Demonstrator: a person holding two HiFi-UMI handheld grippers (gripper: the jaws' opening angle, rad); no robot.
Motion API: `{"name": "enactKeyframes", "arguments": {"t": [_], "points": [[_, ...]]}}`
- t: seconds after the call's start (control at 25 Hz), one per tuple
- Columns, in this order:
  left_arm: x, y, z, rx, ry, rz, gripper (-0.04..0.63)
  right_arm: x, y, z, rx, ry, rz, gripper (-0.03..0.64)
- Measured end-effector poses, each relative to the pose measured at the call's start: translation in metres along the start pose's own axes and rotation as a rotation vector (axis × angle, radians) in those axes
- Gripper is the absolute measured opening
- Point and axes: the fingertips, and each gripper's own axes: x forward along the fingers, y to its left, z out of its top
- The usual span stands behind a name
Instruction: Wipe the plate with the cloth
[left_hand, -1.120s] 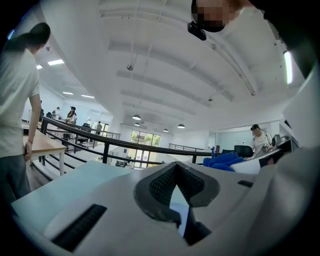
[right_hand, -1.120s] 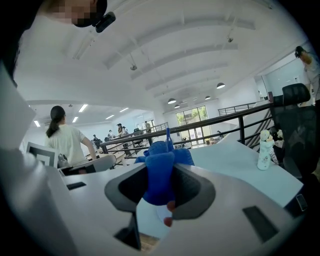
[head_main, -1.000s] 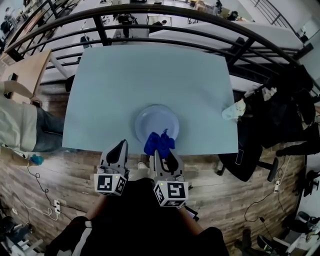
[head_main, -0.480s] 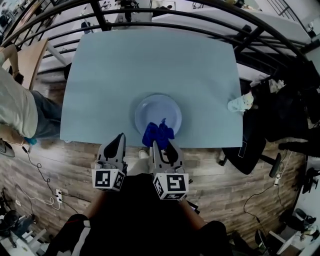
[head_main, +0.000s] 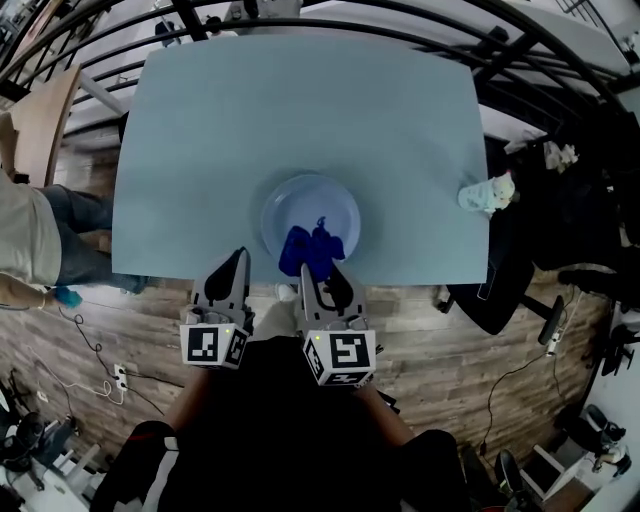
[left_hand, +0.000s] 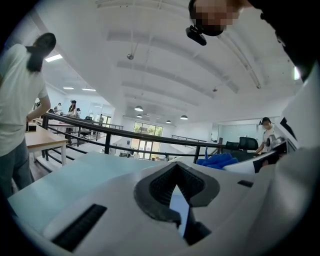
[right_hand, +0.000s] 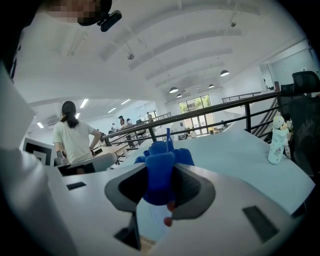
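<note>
A pale blue plate (head_main: 312, 208) sits near the front edge of the light blue table (head_main: 250, 110). A crumpled blue cloth (head_main: 307, 250) lies over the plate's near rim, and my right gripper (head_main: 318, 276) is shut on it. In the right gripper view the cloth (right_hand: 161, 167) bulges up between the jaws of that gripper (right_hand: 161, 186). My left gripper (head_main: 238, 262) hangs just off the table's front edge, left of the plate, apart from it. Its jaws (left_hand: 176, 189) are shut with nothing in them. The cloth (left_hand: 218, 160) shows to its right.
A small white bottle-like object (head_main: 487, 192) stands at the table's right edge, also seen as a white bottle (right_hand: 275, 140). A black chair (head_main: 545, 240) with dark clothing is right of the table. A person (head_main: 30, 240) stands at the left. A black railing (head_main: 330, 22) runs behind.
The head camera has shifted, so the table sits higher in view. The cloth stays in the right gripper on the plate's near rim, a little further left. The left gripper keeps its place.
</note>
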Motion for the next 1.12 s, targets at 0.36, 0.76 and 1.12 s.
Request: {"name": "enactKeyframes", "arguments": {"t": [0.36,0.76,1.12], "points": [[0.027,0.002,-0.014,-0.009,0.046,0.010,0.002,0.033,-0.020,-0.004,-0.009,0.048,0.006,0.118],[0.060,0.009,-0.025,-0.020,0.073,0.022,0.002,0.070,-0.041,-0.022,-0.018,0.124,0.006,0.118],[0.086,0.017,-0.039,-0.025,0.113,0.028,0.002,0.111,-0.050,-0.051,-0.041,0.226,0.026,0.118]]}}
